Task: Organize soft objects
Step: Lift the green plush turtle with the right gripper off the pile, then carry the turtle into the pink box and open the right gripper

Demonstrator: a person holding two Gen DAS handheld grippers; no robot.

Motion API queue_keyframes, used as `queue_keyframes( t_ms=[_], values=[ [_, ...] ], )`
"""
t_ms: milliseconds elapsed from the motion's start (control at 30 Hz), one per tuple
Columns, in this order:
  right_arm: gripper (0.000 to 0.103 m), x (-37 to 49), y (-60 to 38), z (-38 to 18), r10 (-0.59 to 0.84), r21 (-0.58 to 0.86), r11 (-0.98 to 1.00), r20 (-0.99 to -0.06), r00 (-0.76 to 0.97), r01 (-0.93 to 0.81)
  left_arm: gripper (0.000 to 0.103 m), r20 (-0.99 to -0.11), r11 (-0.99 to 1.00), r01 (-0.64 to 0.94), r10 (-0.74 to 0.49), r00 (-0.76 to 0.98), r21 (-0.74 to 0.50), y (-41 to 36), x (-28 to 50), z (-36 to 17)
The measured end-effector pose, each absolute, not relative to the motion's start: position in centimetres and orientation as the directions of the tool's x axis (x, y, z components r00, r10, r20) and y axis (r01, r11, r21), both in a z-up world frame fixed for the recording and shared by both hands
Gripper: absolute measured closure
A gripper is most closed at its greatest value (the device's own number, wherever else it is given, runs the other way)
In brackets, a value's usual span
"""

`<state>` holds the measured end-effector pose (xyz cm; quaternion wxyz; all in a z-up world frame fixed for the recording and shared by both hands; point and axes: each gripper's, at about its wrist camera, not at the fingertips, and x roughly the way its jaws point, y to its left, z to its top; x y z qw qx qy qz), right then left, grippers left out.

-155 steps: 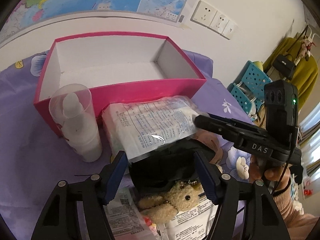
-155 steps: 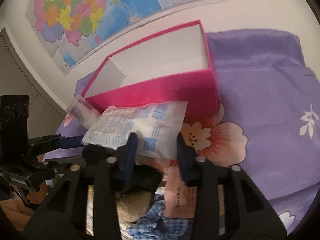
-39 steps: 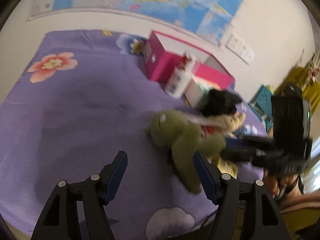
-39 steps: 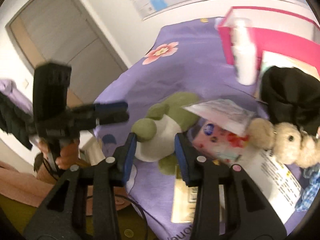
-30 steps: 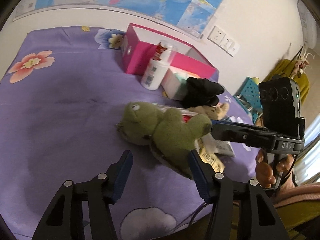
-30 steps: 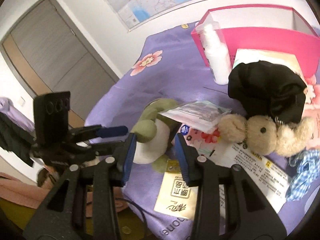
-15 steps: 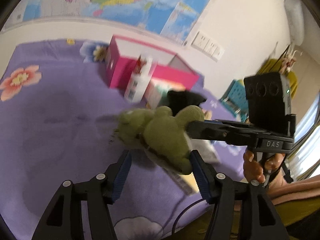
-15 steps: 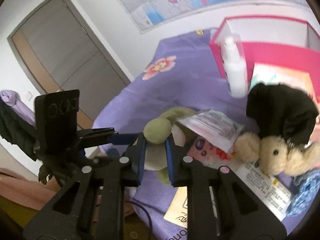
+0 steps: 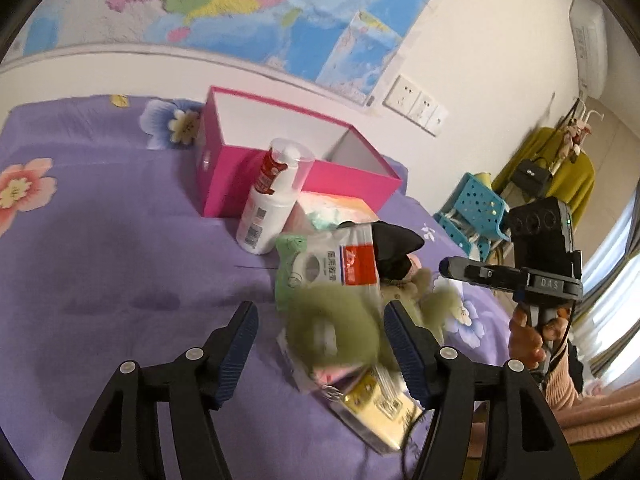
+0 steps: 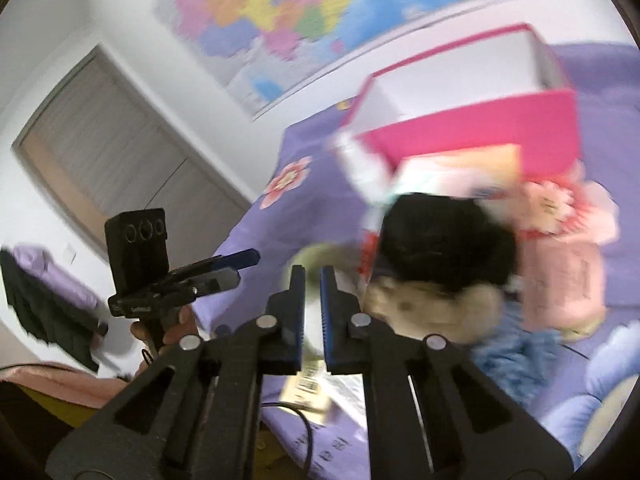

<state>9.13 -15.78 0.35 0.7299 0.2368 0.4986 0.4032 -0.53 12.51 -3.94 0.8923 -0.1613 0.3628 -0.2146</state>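
A green plush toy (image 9: 336, 332) shows as a blur between the fingers of my left gripper (image 9: 320, 320), whose jaws are opening; the pads do not touch it. In the right wrist view, my right gripper (image 10: 313, 292) is closing to a narrow slit, with white and green plush (image 10: 309, 258) pinched in it. From the left wrist view that gripper (image 9: 442, 266) sits just above a green limb (image 9: 440, 296). A beige bear in a black hat (image 10: 444, 240) lies right of the toy. Behind stands an open pink box (image 9: 224, 184), showing nothing inside.
A white pump bottle (image 9: 264, 216) stands before the box. Printed packets (image 9: 344, 264) and a yellow sachet (image 9: 372, 404) lie around the toy on the purple flowered sheet (image 9: 100, 260). A pink packet (image 10: 560, 276) and blue checked cloth (image 10: 516, 356) lie further right.
The right jaws closed from wide around the green toy to a thin slit on it. The toy left the sheet and swung toward the left gripper. Both views tilted up.
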Motion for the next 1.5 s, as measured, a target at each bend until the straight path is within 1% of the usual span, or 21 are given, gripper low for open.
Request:
queue_keyframes(
  t_ms=[67, 133, 167, 200, 233, 267, 400, 433, 500, 567, 700, 733, 767, 800, 867, 933, 1000, 1267, 1300, 1400, 1500],
  values=[
    [0.093, 9.1, -16.2, -0.1, 0.805, 0.736, 0.591, -0.562, 0.189, -0.33, 0.036, -0.611, 0.859, 0.243, -0.495, 0.618, -0.45, 12.1, 0.9, -5.1],
    [0.093, 8.2, -15.8, 0.0, 0.792, 0.716, 0.606, -0.582, 0.184, -0.346, 0.036, -0.627, 0.857, 0.245, -0.502, 0.596, -0.453, 11.3, 1.4, -6.1],
    [0.09, 7.6, -15.3, 0.2, 0.794, 0.708, 0.601, -0.581, 0.177, -0.372, 0.036, -0.628, 0.856, 0.237, -0.501, 0.596, -0.459, 10.9, 1.5, -6.5],
    [0.077, 7.0, -14.9, 0.3, 0.799, 0.704, 0.592, -0.578, 0.167, -0.392, 0.036, -0.622, 0.854, 0.236, -0.503, 0.6, -0.463, 10.7, 1.3, -6.7],
    [0.061, 6.2, -14.3, 0.5, 0.794, 0.689, 0.592, -0.588, 0.156, -0.418, 0.036, -0.62, 0.855, 0.233, -0.501, 0.604, -0.464, 10.7, 1.3, -6.7],
    [0.056, 5.5, -13.8, 0.5, 0.783, 0.667, 0.599, -0.603, 0.152, -0.442, 0.036, -0.619, 0.858, 0.223, -0.493, 0.611, -0.463, 10.7, 1.2, -6.7],
    [0.051, 2.8, -11.0, 0.3, 0.727, 0.564, 0.603, -0.68, 0.097, -0.564, 0.036, -0.626, 0.865, 0.212, -0.48, 0.614, -0.455, 10.6, 1.1, -6.6],
    [0.049, 2.2, -10.9, 0.2, 0.726, 0.559, 0.596, -0.682, 0.09, -0.576, 0.036, -0.628, 0.867, 0.213, -0.477, 0.614, -0.451, 10.6, 1.1, -6.6],
    [0.041, 1.4, -10.6, 0.1, 0.735, 0.562, 0.574, -0.674, 0.071, -0.596, 0.036, -0.632, 0.872, 0.208, -0.468, 0.618, -0.442, 10.5, 1.1, -6.5],
    [0.039, 0.8, -9.7, 0.1, 0.718, 0.527, 0.576, -0.692, 0.079, -0.625, 0.036, -0.635, 0.876, 0.205, -0.462, 0.619, -0.436, 10.3, 1.2, -6.4],
    [0.039, 0.7, -7.9, -0.9, 0.681, 0.486, 0.607, -0.726, 0.097, -0.629, 0.036, -0.642, 0.881, 0.201, -0.454, 0.618, -0.429, 10.2, 1.4, -6.4],
    [0.041, 1.0, -7.9, -1.1, 0.674, 0.479, 0.625, -0.73, 0.116, -0.616, 0.036, -0.643, 0.882, 0.2, -0.452, 0.618, -0.428, 10.4, 1.3, -6.3],
    [0.049, 1.4, -8.1, -1.2, 0.675, 0.486, 0.634, -0.728, 0.124, -0.602, 0.036, -0.642, 0.877, 0.2, -0.46, 0.613, -0.437, 10.7, 1.3, -6.4],
    [0.054, 2.0, -8.6, -1.3, 0.69, 0.513, 0.636, -0.713, 0.126, -0.577, 0.036, -0.636, 0.871, 0.2, -0.469, 0.613, -0.449, 11.1, 1.2, -6.4],
    [0.056, 2.8, -9.8, -1.3, 0.715, 0.553, 0.636, -0.685, 0.141, -0.538, 0.036, -0.623, 0.859, 0.21, -0.488, 0.611, -0.468, 11.7, 0.8, -6.2],
    [0.057, 3.8, -11.3, -1.3, 0.735, 0.585, 0.632, -0.661, 0.153, -0.508, 0.036, -0.621, 0.862, 0.222, -0.487, 0.615, -0.456, 12.0, 0.3, -5.9],
    [0.058, 4.2, -11.9, -1.2, 0.735, 0.586, 0.638, -0.658, 0.166, -0.499, 0.036, -0.626, 0.867, 0.24, -0.484, 0.611, -0.436, 11.9, -0.2, -5.7],
    [0.059, 5.1, -12.5, -1.4, 0.754, 0.619, 0.623, -0.636, 0.16, -0.478, 0.036, -0.618, 0.825, 0.359, -0.565, 0.547, -0.437, 10.5, -3.1, -5.6],
    [0.06, 5.0, -12.3, -1.4, 0.757, 0.622, 0.621, -0.634, 0.159, -0.477, 0.038, -0.618, 0.82, 0.369, -0.572, 0.539, -0.437, 10.1, -3.1, -5.7],
    [0.061, 5.2, -11.8, -1.0, 0.753, 0.616, 0.626, -0.637, 0.166, -0.479, 0.039, -0.63, 0.838, 0.362, -0.546, 0.552, -0.409, 9.5, -3.0, -5.6],
    [0.061, 5.3, -12.0, -0.2, 0.747, 0.602, 0.635, -0.639, 0.184, -0.484, 0.04, -0.609, 0.827, 0.365, -0.562, 0.56, -0.427, 9.6, -3.0, -4.8]
  ],
)
